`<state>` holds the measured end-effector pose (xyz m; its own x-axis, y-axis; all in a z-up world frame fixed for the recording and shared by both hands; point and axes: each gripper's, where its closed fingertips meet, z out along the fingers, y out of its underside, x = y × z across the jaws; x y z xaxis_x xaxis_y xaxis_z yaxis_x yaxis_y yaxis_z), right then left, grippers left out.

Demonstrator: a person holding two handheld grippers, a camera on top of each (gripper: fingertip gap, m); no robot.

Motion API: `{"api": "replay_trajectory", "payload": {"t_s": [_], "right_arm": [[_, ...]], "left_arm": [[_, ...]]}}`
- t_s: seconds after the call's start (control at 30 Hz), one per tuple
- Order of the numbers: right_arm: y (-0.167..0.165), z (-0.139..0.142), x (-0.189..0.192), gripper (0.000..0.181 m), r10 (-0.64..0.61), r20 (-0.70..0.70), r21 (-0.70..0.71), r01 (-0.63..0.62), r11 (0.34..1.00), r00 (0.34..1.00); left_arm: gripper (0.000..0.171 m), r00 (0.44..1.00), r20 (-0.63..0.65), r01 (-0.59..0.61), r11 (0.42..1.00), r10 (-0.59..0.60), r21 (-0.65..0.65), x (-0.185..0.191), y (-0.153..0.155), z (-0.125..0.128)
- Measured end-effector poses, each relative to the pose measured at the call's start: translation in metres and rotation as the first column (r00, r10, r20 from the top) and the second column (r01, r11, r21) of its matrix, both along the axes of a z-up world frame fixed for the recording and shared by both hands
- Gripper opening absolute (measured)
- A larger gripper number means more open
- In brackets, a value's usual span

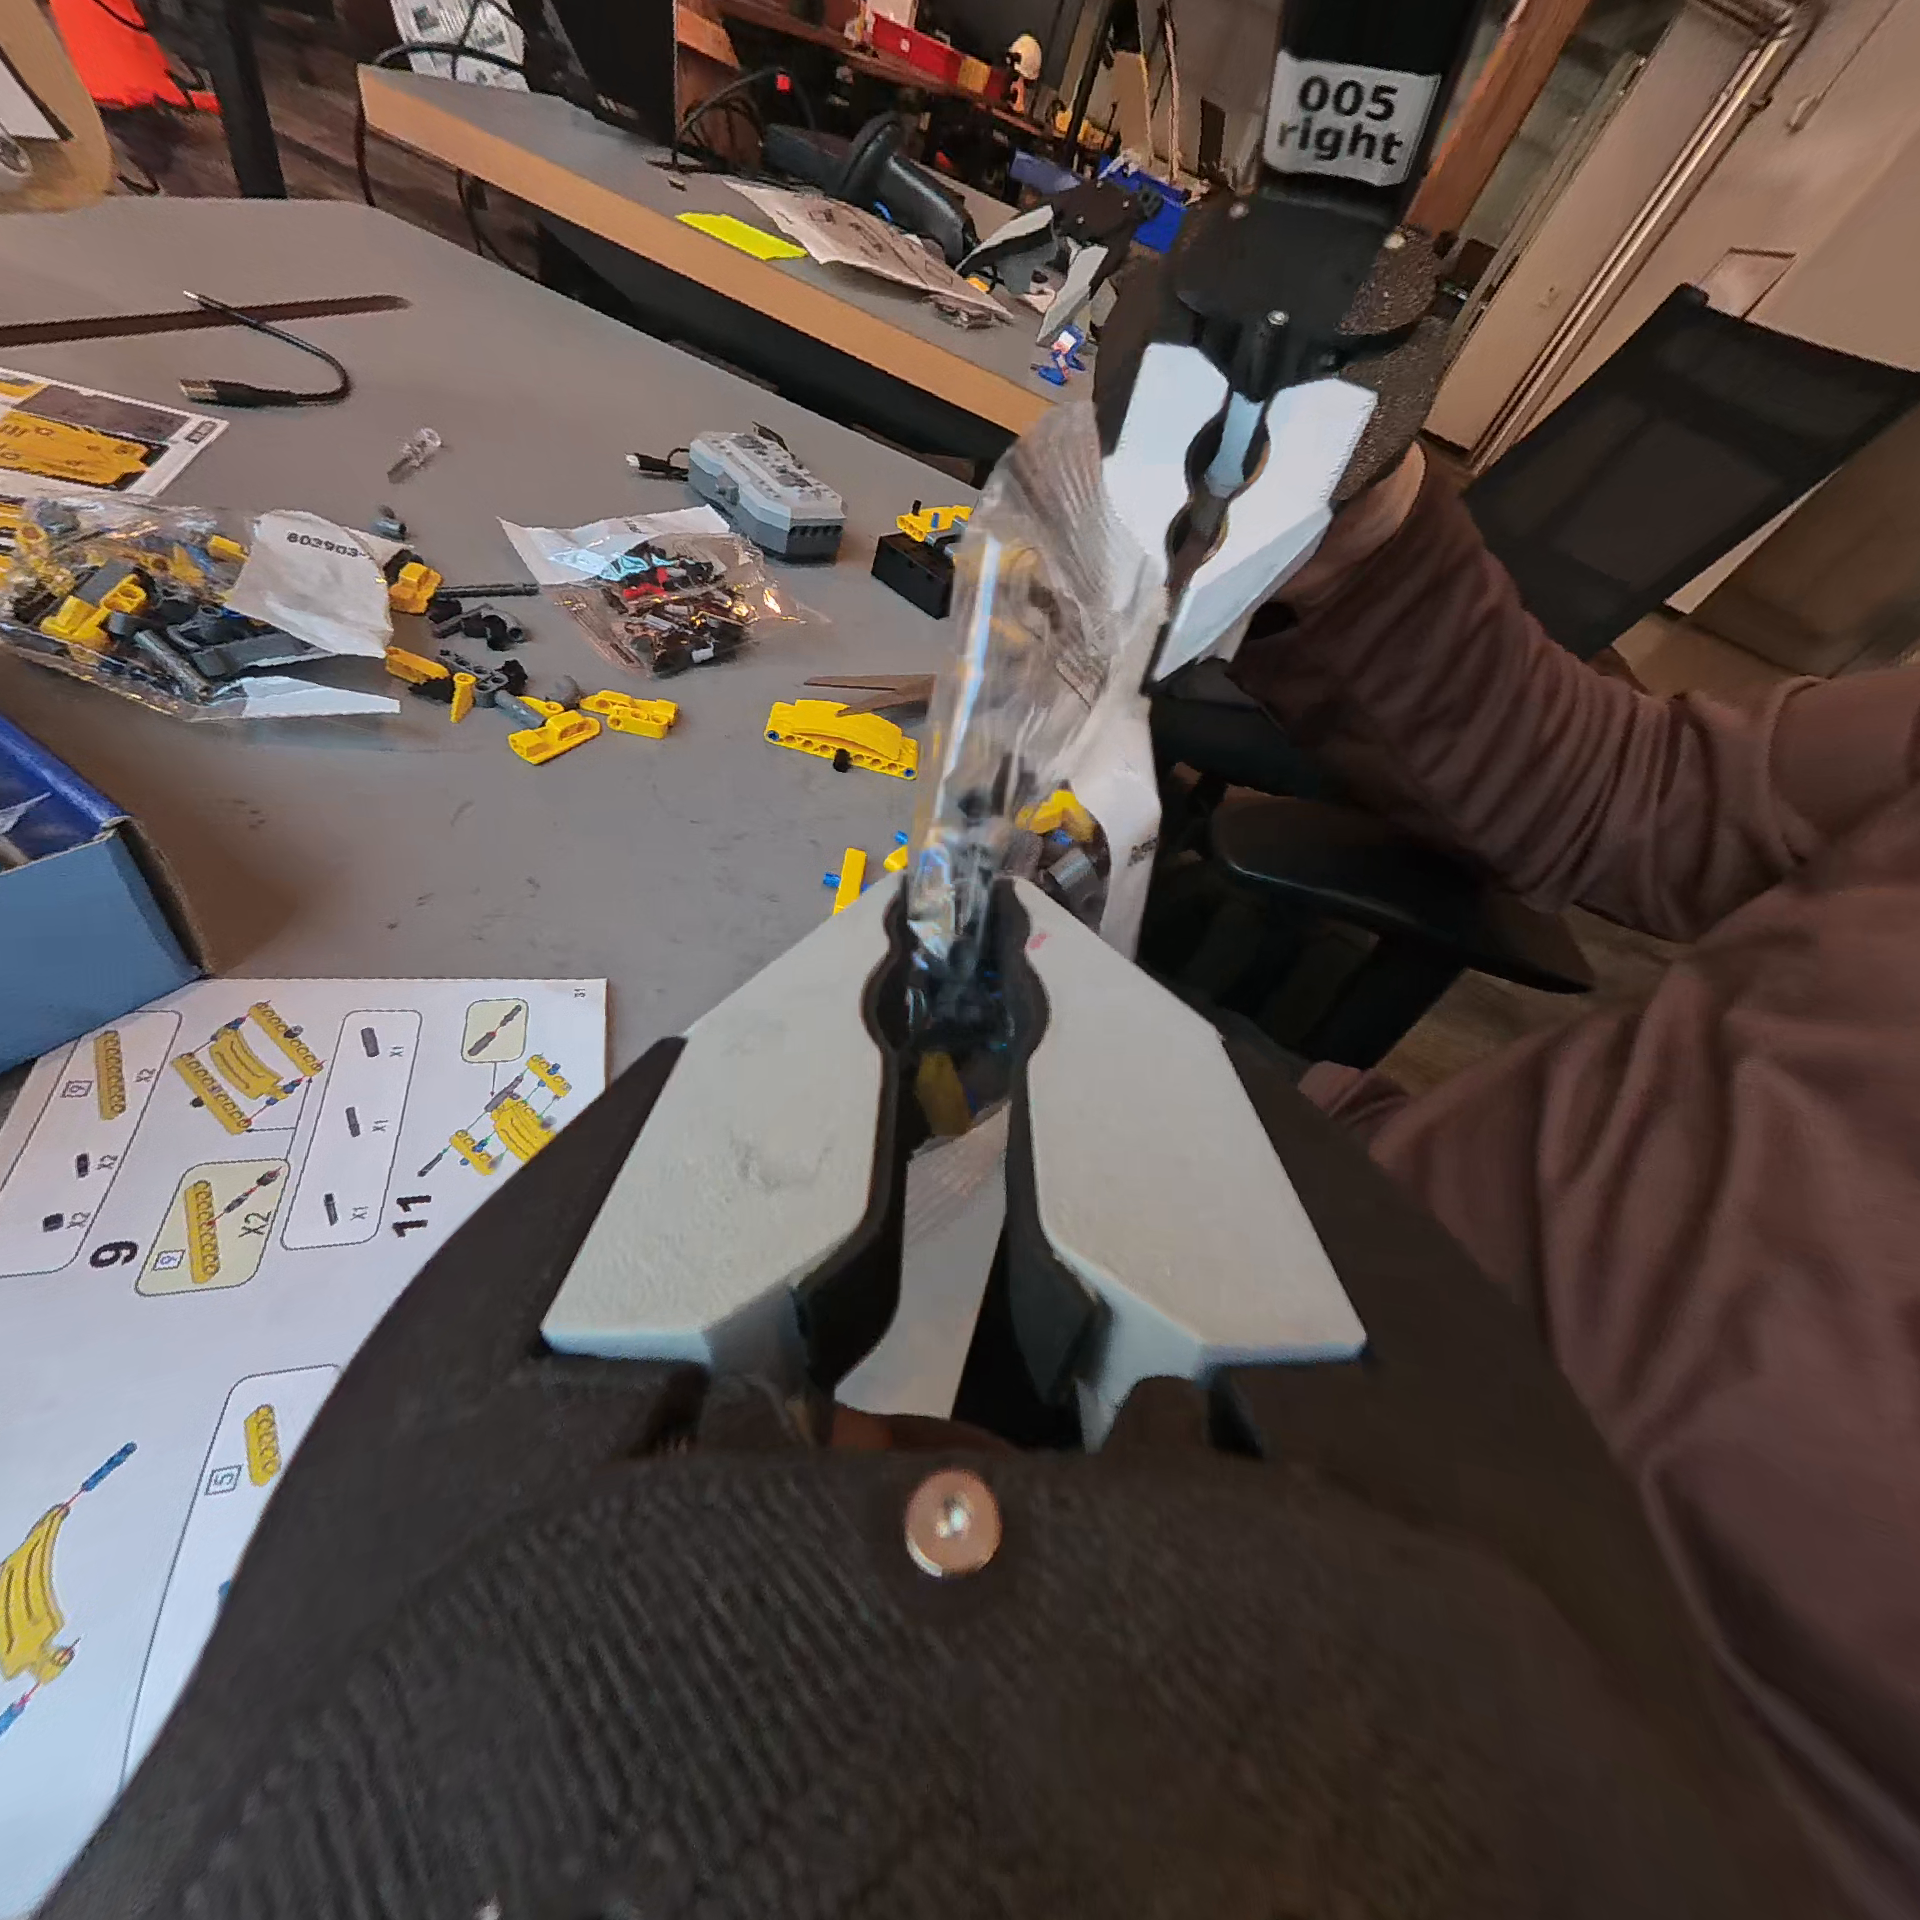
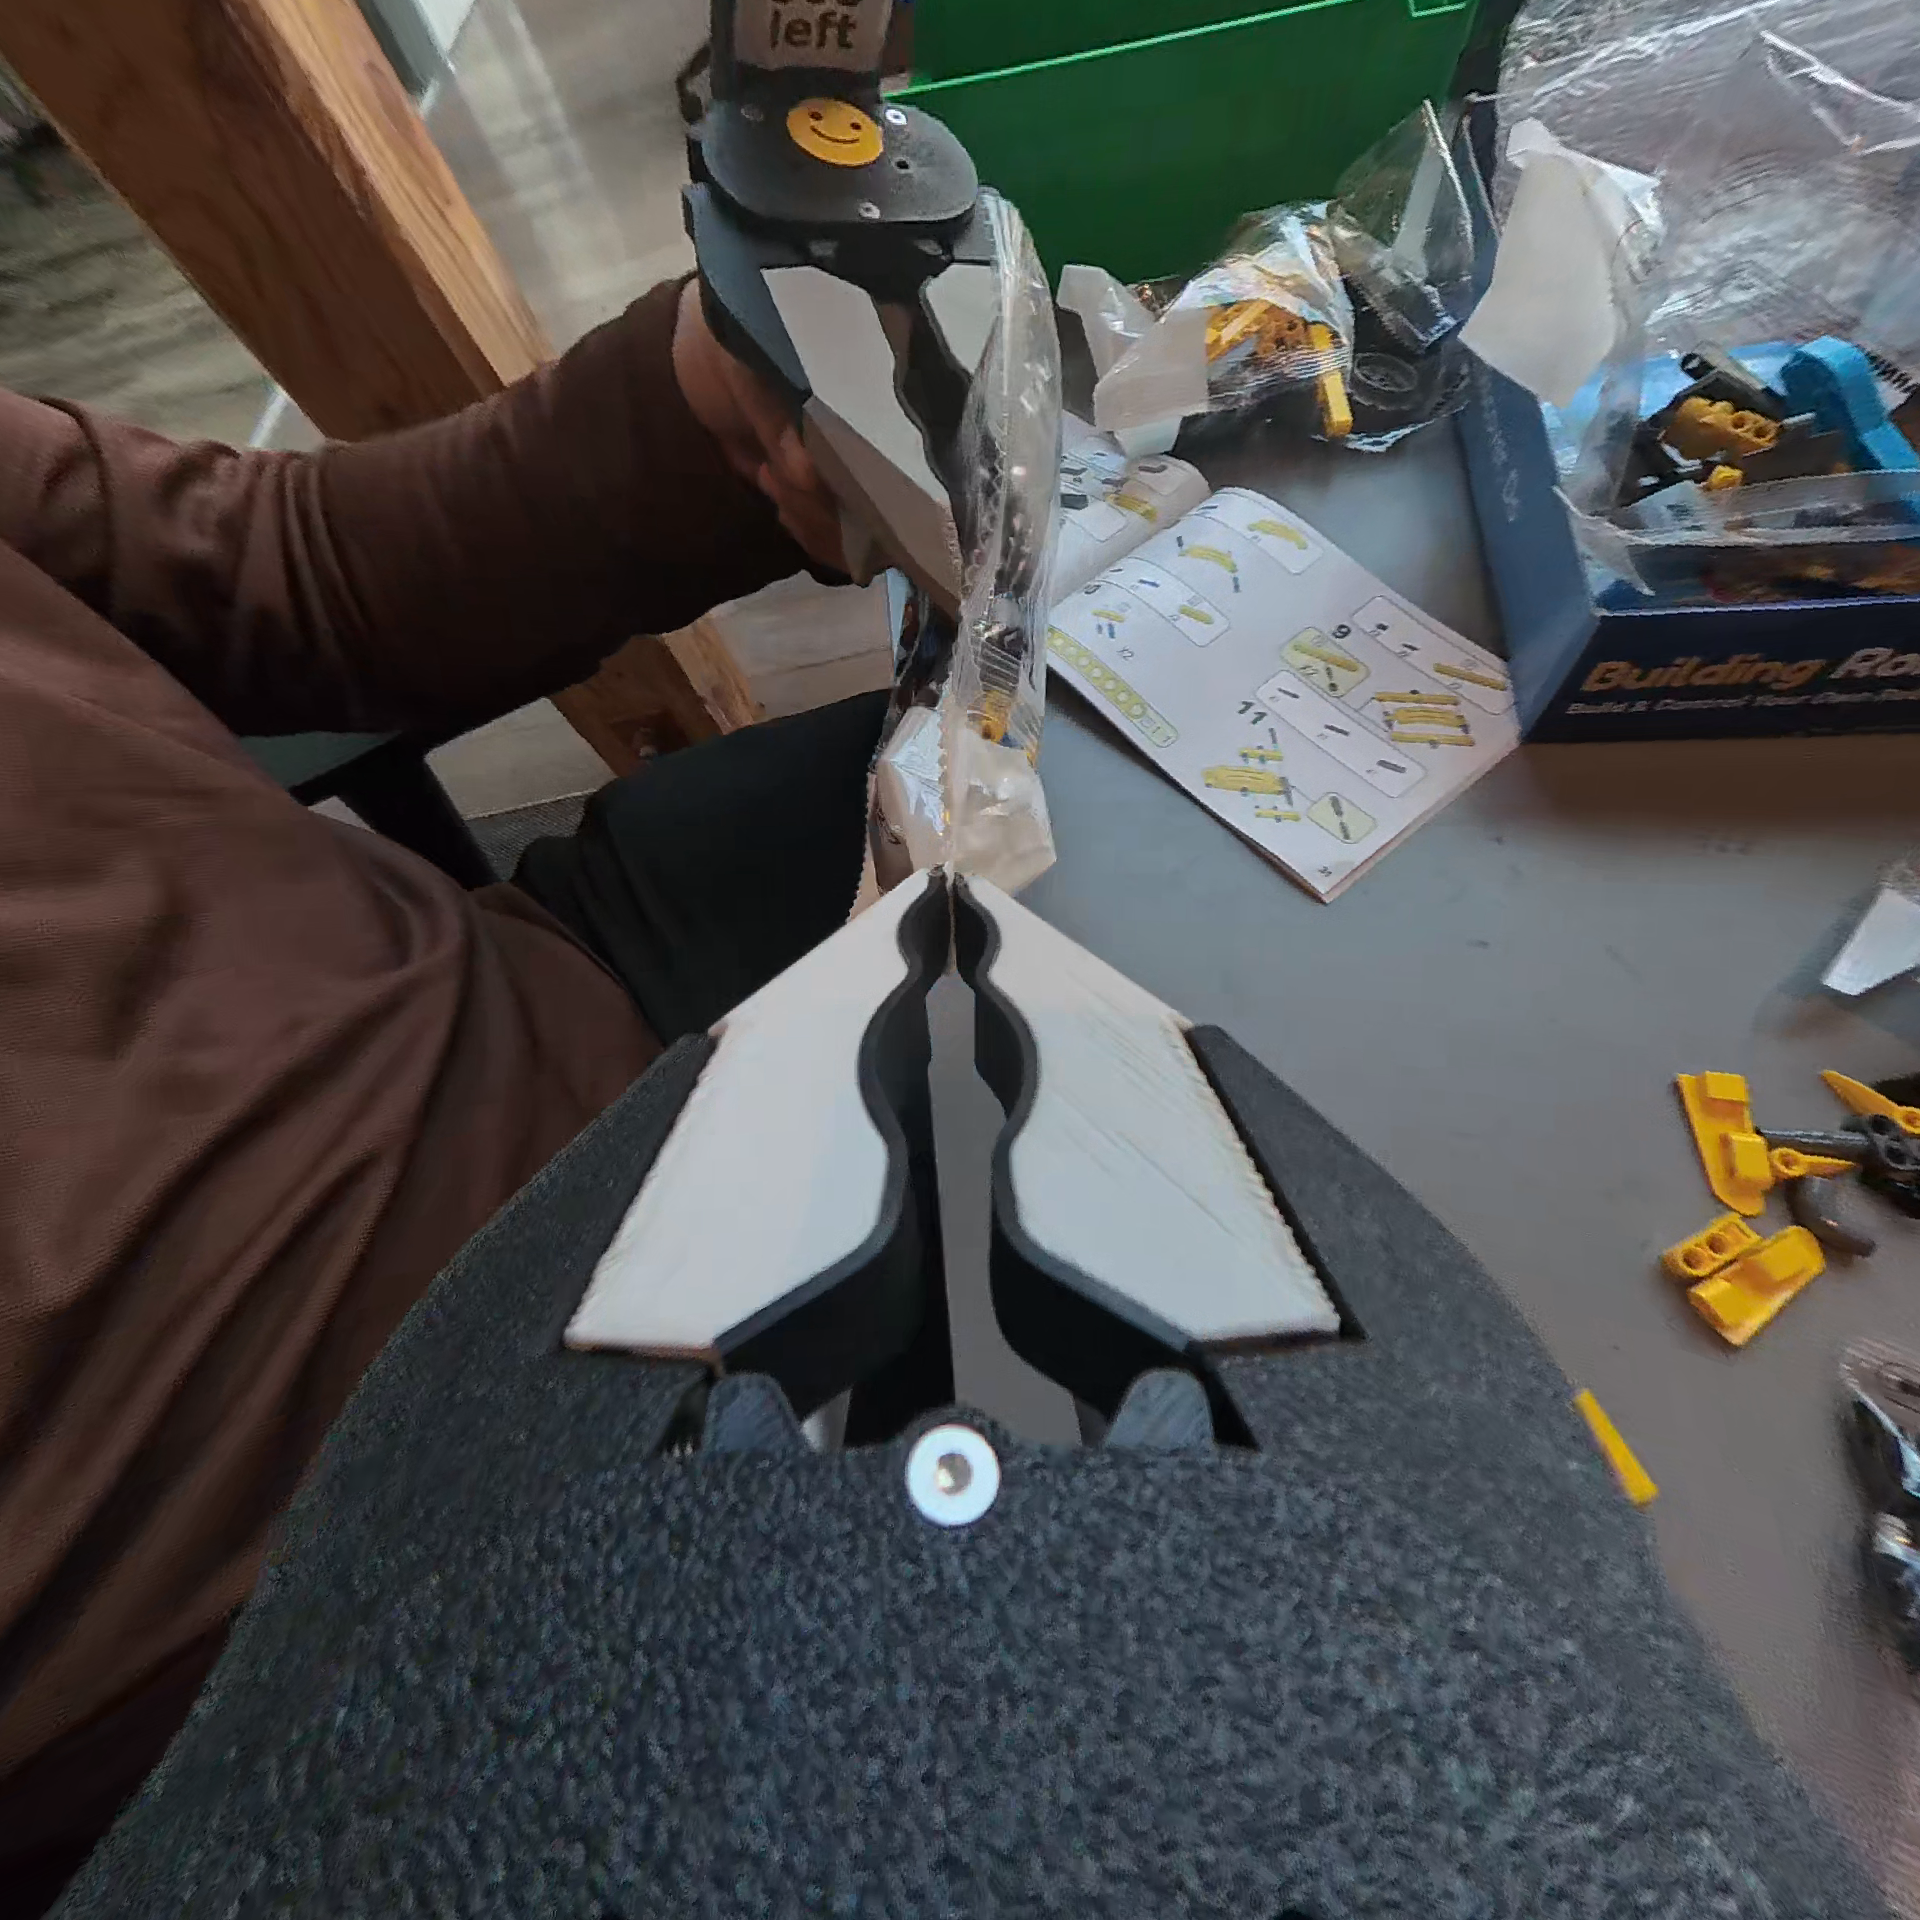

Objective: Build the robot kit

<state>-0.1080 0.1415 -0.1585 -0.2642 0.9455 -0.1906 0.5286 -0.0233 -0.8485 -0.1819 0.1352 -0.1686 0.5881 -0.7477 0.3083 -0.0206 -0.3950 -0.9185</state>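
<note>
Bag (image 1: 1023,644) of clear film w/ small yellow, black and grey parts inside is held in the air betw. both grippers, off the near table (image 1: 520,862) edge and over the person's lap, touching no surface. L gripper (image 1: 951,914) has its fingers narrow and closed on one end of the bag. Film and a few parts sit deep betw. the pads, so this looks like the firmer bite. R gripper (image 2: 948,883) has its fingers drawn together, pinching thin film and a white patch at the very tips only. Nothing shows farther back in the gap, so I judge this hold more slip-prone. In L wrist view the R gripper (image 1: 1179,613) points down at the bag's far end. In R wrist view the L gripper (image 2: 925,540) comes in from above. Film betw. the two runs fairly taut but creased and twisted, w/ parts bunched toward the L end. Judgement: grips are uneven, and load is best kept in line w/ the film, not across it. On the table are an open booklet (image 2: 1278,686), a blue box (image 2: 1662,644), more bags (image 1: 187,603) and loose yellow parts (image 1: 592,722), all well apart from the held bag. Brown sleeve (image 1: 1558,675) is behind the R gripper.
</note>
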Motion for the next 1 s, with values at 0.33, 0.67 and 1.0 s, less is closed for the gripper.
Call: {"api": "replay_trajectory", "payload": {"t_s": [0.33, 0.67, 1.0], "right_arm": [[0.023, -0.015, -0.008, 0.0, -0.124, 0.023, -0.069, 0.125, 0.99, 0.992], [-0.005, 0.014, 0.016, 0.0, 0.139, -0.146, -0.039, -0.146, 0.989, 0.979], [-0.053, 0.084, 0.07, 0.0, 0.407, -0.404, -0.034, -0.458, 0.888, 0.819]], "left_arm": [[0.033, 0.932, -0.262, -0.254, 0.967, 0.249, 0.015, -0.049, 0.017, -0.016], [0.05, 0.956, -0.252, -0.166, 0.986, 0.154, -0.028, -0.029, 0.011, -0.028], [0.071, 0.965, 0.141, 0.235, 0.968, -0.222, -0.083, 0.083, -0.023, -0.014]]}}
